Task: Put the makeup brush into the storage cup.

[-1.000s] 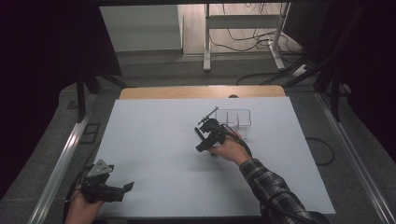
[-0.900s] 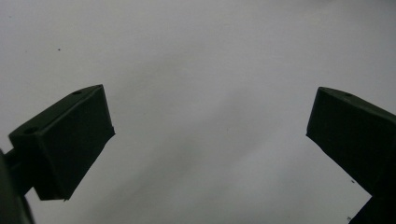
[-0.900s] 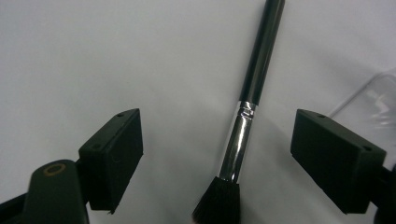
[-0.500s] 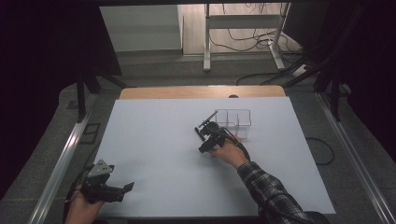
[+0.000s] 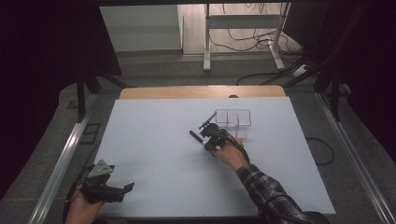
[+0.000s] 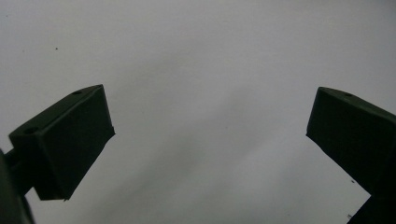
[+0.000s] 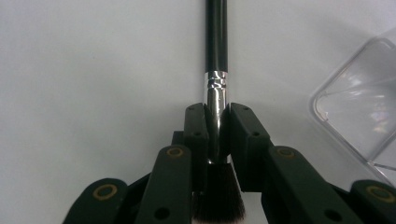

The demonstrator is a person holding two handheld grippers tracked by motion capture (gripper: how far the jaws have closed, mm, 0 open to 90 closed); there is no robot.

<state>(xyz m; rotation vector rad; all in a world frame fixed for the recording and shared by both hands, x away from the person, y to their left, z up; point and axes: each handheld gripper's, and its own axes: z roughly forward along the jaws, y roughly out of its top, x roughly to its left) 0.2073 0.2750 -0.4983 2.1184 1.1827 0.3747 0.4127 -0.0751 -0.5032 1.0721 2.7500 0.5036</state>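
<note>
At the lower left of the high view, the left gripper rests on the table, jaws wide apart. Mid-frame, the right gripper is clamped on a brush, beside a clear tray.

White table surface, pale and matte, spanning most of the high view. Bare wooden strip along the far edge. Grey carpeted floor around it, with metal rails at the left and right sides.

Clear plastic organizer tray resting directly on the surface, right of centre toward the far side, divided into compartments. One rounded corner of that tray at the right edge of the right gripper view.

Plain white surface under the left gripper view, marked by a few tiny dark specks.
</note>
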